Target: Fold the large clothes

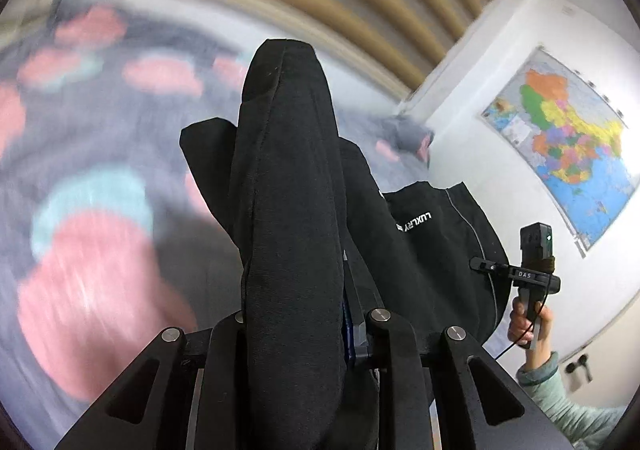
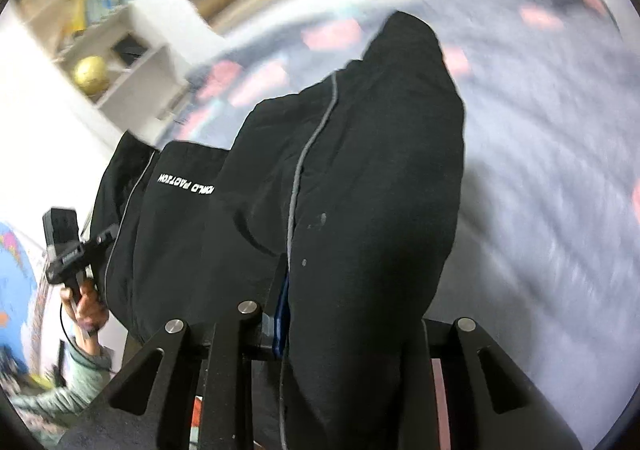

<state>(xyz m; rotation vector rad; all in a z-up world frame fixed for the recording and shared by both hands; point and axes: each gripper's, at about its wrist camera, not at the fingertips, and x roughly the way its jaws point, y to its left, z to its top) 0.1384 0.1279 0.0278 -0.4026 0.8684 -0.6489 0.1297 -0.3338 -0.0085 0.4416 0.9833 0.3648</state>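
So both grippers have a grab on the same black garment, some kind of jacket or hoodie with grey piping and white lettering, and it's hanging up in the air between them over the bed.

Left wrist view: the left gripper is clamped on a thick bunch of the black fabric, which runs straight up toward 12 o'clock and covers most of the fingers. You only catch a sliver of a blue pad at the fabric's right edge. Off at 4 o'clock you can see the right gripper in the person's right hand, with the cloth stretching over to it. There's a colourful wall map at 2 o'clock.

Right wrist view: same deal, the right gripper is pinched shut on a fold of the garment, fabric piled over the fingers and heading up toward 1 o'clock. A grey piping line runs down the cloth. The left gripper is at 9 o'clock, held in the left hand, with a pale green sleeve below it.

Behind everything is the bedspread, greyish with pink and teal blobs, very motion-blurred. A white shelf with a yellow ball sits at 10 o'clock in the right view.
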